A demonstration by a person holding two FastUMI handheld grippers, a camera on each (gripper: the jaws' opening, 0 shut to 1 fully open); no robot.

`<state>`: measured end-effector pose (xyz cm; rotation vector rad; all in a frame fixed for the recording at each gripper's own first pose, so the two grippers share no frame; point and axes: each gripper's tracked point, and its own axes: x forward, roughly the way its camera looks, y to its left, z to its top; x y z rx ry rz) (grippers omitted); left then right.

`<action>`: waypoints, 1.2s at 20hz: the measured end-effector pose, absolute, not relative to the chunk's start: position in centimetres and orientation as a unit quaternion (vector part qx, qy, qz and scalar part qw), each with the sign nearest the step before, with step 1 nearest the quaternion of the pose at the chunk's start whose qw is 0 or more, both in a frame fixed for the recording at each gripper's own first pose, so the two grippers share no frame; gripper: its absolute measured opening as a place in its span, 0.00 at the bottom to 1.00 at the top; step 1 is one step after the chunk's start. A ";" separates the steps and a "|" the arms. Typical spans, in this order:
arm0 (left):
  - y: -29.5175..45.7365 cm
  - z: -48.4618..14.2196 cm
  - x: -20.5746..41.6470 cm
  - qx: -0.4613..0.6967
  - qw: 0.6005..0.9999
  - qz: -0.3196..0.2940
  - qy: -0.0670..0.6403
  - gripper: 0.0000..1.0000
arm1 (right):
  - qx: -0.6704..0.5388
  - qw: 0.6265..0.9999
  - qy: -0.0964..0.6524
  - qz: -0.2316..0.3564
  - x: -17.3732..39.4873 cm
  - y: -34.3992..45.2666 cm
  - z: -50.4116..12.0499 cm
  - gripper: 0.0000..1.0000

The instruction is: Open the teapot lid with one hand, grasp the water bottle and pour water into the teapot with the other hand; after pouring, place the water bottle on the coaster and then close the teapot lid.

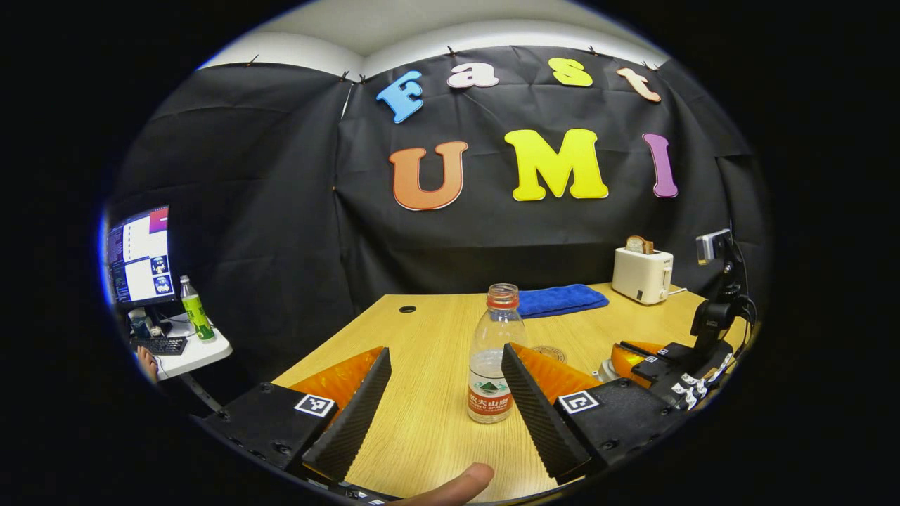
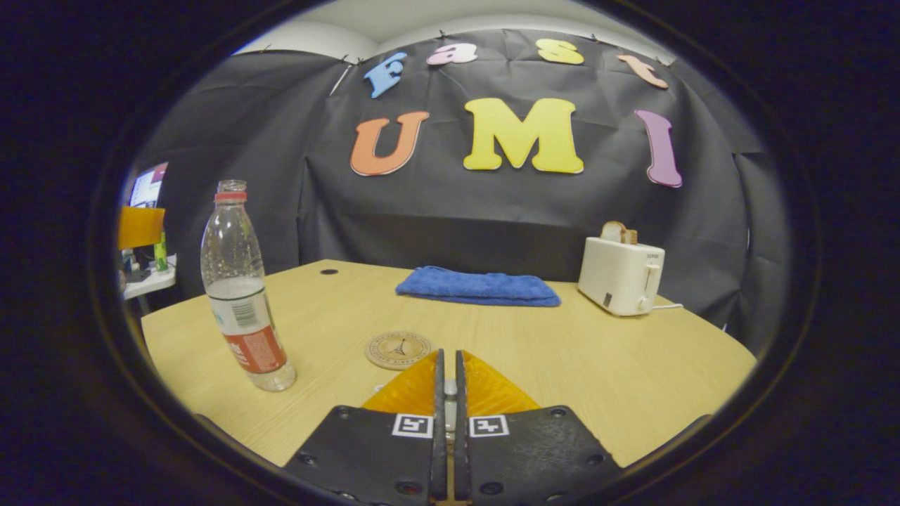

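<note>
From the left gripper view I see my left gripper [image 1: 446,400] with its fingers spread wide, and the bottle [image 1: 496,355] standing upright on the surface [image 1: 429,330] just ahead of the gap — nearer the right finger, whose tip overlaps its lower body, though I cannot tell whether they touch. The bottle is uncapped and holds some water in its lower part. A fingertip [image 1: 453,486] pokes in at the near edge.

In the right gripper view my right gripper [image 2: 447,383] has its fingers pressed together, with something small and pale between them that I cannot make out. The coaster [image 2: 399,349] lies flat just beyond the tips, slightly left. The bottle stands well left of these fingers, apart from them.

Farther back — a folded blue towel [image 2: 478,287] and, to the right, a toaster [image 2: 620,274] with bread in it.
</note>
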<state>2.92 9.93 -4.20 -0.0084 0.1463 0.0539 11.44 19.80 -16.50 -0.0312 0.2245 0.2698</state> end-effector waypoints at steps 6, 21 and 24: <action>8.2 -4.7 3.4 -0.017 0.997 -0.012 0.075 0.99 | -0.022 0.983 0.088 0.161 11.1 20.0 -15.2 0.00; 4.2 -7.3 5.2 -0.001 0.995 -0.067 0.072 0.99 | 0.006 0.993 0.045 0.112 7.8 9.6 -7.0 0.00; 3.6 -8.1 6.3 -0.002 0.996 -0.071 0.059 0.99 | -0.021 0.997 0.033 0.068 8.2 5.5 -6.5 0.00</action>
